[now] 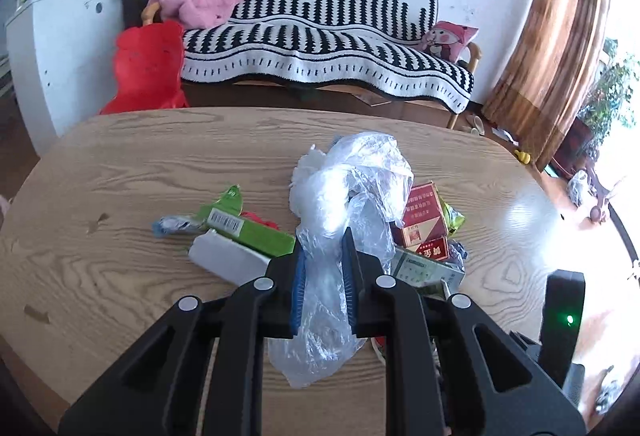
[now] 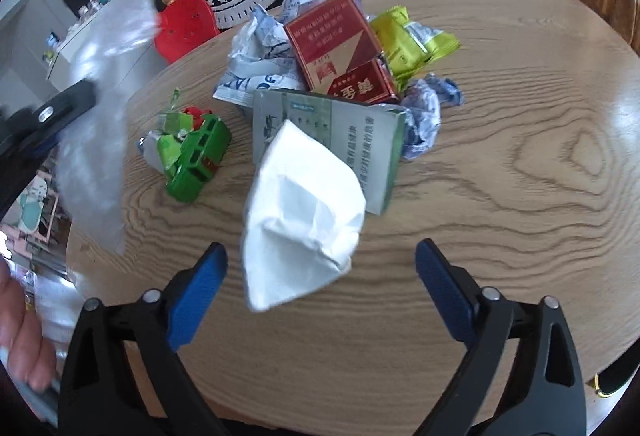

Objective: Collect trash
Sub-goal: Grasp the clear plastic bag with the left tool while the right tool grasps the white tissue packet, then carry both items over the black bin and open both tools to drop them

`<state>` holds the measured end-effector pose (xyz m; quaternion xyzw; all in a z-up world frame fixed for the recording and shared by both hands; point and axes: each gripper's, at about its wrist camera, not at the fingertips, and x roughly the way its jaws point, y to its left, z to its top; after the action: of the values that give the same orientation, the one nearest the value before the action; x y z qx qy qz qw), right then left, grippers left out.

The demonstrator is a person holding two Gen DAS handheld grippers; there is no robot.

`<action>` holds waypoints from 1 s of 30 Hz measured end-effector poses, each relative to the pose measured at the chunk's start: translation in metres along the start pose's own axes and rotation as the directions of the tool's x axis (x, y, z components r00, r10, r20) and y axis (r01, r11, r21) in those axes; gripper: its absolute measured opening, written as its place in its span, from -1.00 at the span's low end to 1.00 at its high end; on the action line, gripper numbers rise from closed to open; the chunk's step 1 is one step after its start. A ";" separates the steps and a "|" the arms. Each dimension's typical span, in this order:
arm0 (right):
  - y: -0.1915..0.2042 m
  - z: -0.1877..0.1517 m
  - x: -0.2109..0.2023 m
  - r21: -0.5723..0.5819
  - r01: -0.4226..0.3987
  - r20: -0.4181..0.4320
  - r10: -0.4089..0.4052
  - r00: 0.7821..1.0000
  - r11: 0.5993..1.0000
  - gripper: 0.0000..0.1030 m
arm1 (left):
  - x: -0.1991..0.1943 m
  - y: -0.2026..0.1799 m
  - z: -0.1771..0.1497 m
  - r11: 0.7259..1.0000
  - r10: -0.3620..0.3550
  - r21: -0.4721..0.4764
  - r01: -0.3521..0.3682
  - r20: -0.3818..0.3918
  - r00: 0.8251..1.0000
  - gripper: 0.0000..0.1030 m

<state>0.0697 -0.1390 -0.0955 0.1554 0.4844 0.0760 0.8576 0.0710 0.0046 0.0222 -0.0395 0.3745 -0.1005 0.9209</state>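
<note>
Left fingers (image 1: 347, 248) pinch plastic bag (image 1: 352, 188); right gripper (image 2: 320, 284) gapes.

Glossy wood-grain table (image 2: 500, 196), thin crinkled clear plastic bag (image 1: 352, 188), matt white paper tissue (image 2: 300, 212).

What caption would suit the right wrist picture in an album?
Open right gripper poised around a white tissue, with cigarette boxes and wrappers scattered on the wooden table.

Clear plastic bag (image 1: 352, 196); red cigarette box (image 2: 336, 44); white tissue (image 2: 300, 212) (crumpled); black-white patterned sofa cover (image 1: 320, 32).
</note>
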 end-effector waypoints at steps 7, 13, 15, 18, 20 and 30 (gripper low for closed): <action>-0.003 -0.001 -0.020 -0.027 -0.011 0.044 0.012 0.999 1.000 -0.05 | 0.001 -0.011 -0.008 1.000 0.009 0.014 -0.008 -0.029 1.000 -0.69; -0.054 -0.004 -0.087 0.007 0.043 0.148 -0.044 0.988 0.999 -0.05 | 0.002 -0.054 -0.015 0.996 -0.055 0.071 0.058 -0.043 0.998 -0.69; -0.088 -0.006 -0.113 0.045 0.110 0.191 -0.116 0.975 0.993 -0.04 | 0.002 -0.078 -0.021 0.990 -0.089 0.105 0.093 -0.047 0.995 -0.69; -0.149 -0.018 -0.154 0.131 0.225 0.240 -0.251 0.938 0.966 -0.04 | 0.002 -0.129 -0.033 0.970 -0.165 0.172 0.173 -0.060 0.984 -0.69; -0.192 -0.030 -0.180 0.196 0.300 0.255 -0.344 0.904 0.934 -0.04 | 0.003 -0.159 -0.041 0.953 -0.209 0.208 0.220 -0.074 0.975 -0.69; -0.371 -0.131 -0.261 0.475 0.432 0.149 -0.554 0.819 0.767 -0.04 | 0.020 -0.344 -0.122 0.779 -0.473 0.325 0.536 -0.255 0.843 -0.69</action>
<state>-0.1849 -0.5354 -0.0742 0.2114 0.3861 -0.2832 0.8521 -0.0534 -0.3350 -0.0279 0.0504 0.3952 -0.4180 0.8164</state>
